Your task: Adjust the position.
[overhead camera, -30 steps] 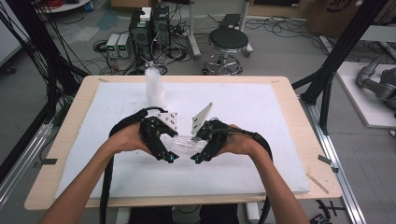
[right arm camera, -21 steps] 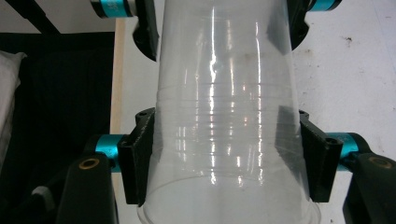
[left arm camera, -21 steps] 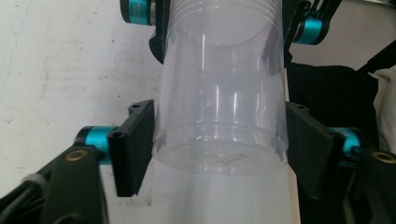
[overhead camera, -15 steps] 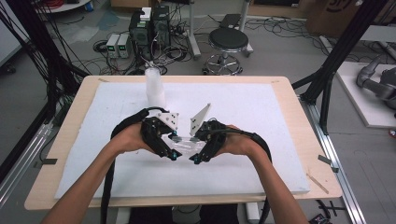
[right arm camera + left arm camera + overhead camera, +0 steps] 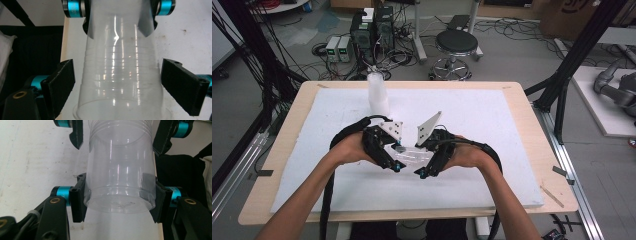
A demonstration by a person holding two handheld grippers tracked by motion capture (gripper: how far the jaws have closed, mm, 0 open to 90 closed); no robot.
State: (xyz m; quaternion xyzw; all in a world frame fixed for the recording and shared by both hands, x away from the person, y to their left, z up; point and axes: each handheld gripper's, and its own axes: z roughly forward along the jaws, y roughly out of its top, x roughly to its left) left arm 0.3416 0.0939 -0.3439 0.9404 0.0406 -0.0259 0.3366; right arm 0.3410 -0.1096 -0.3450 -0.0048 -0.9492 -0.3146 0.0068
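A clear plastic cup (image 5: pixel 412 156) lies sideways above the white board, held between both hands. My left gripper (image 5: pixel 118 197) is shut on the cup (image 5: pixel 120 177) near its base, with both pads pressing its wall. My right gripper (image 5: pixel 117 87) is open around the wide rim end of the cup (image 5: pixel 120 75), and a gap shows on each side. In the high view the left gripper (image 5: pixel 396 162) and right gripper (image 5: pixel 423 170) face each other closely at the table's middle. The cup shows ridges, so it may be several nested cups.
An upright stack of clear cups (image 5: pixel 377 95) stands at the back of the white board (image 5: pixel 492 125), just beyond my left hand. Black cables trail from both grippers toward the front edge. A stool and electronics sit on the floor behind the table.
The right gripper has shifted a little to the left, closer to the left gripper. The cup stays between them.
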